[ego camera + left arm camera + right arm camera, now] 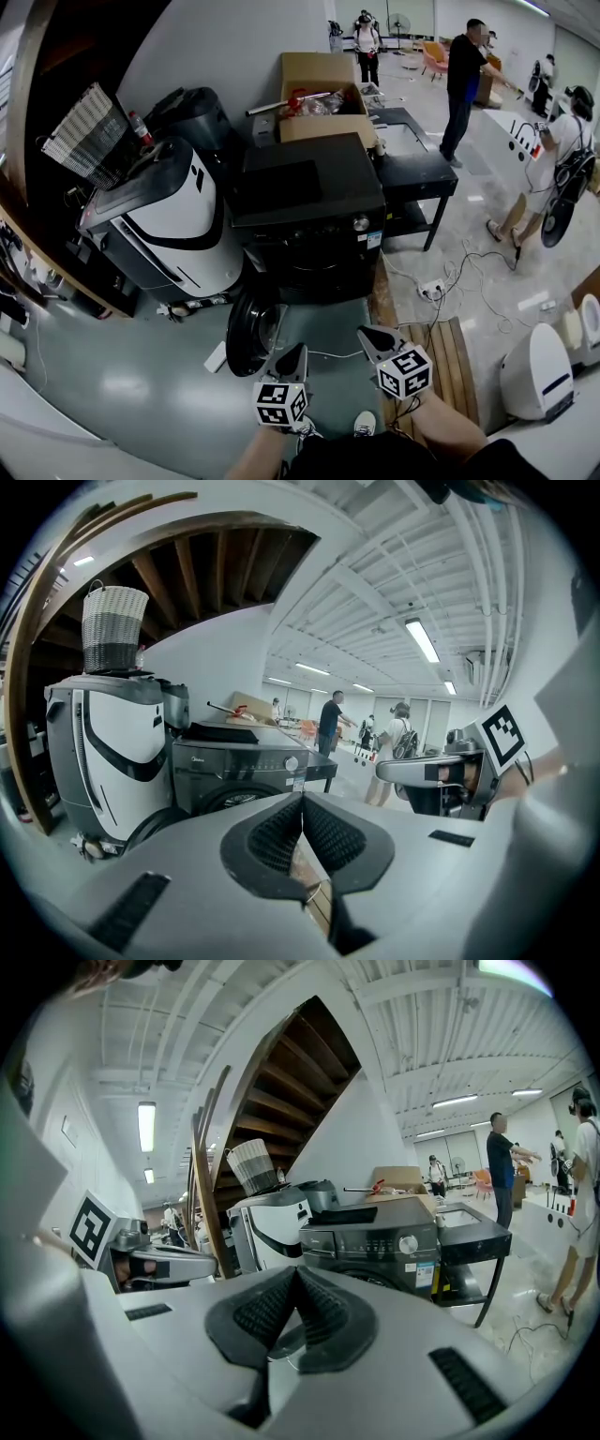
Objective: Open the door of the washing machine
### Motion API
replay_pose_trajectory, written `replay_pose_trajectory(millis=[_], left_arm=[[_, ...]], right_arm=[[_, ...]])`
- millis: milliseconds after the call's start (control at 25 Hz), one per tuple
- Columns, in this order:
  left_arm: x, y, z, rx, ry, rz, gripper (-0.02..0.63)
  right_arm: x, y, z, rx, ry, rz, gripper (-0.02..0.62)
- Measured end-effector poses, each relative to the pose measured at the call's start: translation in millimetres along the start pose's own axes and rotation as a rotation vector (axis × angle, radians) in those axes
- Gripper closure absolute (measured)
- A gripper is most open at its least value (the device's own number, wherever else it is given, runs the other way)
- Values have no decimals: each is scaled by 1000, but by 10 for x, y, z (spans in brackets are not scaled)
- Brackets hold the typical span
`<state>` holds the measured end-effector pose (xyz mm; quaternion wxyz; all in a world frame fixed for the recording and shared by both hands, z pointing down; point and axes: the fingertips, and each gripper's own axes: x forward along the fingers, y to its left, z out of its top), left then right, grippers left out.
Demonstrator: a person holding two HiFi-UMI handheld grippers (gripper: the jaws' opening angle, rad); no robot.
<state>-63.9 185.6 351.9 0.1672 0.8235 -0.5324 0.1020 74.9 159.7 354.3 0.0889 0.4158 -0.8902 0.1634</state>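
Note:
The black front-loading washing machine (309, 211) stands in the middle of the head view. Its round door (251, 330) hangs swung out to the left, over the floor. My left gripper (298, 350) and right gripper (364, 331) are held side by side short of the machine's front, touching nothing. Both are shut and hold nothing. In the left gripper view my left gripper (302, 803) has its pads pressed together, with the washing machine (239, 766) ahead to the left. In the right gripper view my right gripper (295, 1274) is also closed and points at the washing machine (375, 1246).
A white and black appliance (169, 225) stands left of the washer, with a woven basket (89, 122) on it. Behind are a cardboard box (323, 98) and a black table (412, 173). A power strip with cables (431, 287) lies to the right. People (464, 84) stand further back.

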Motion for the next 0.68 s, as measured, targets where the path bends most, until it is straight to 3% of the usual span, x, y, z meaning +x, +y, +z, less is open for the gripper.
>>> replay_pose_trajectory(millis=[680], left_arm=[[4,-13,-17,-13,-9,1,584]], right_arm=[[2,-21,-11,2,-2,-3,578]])
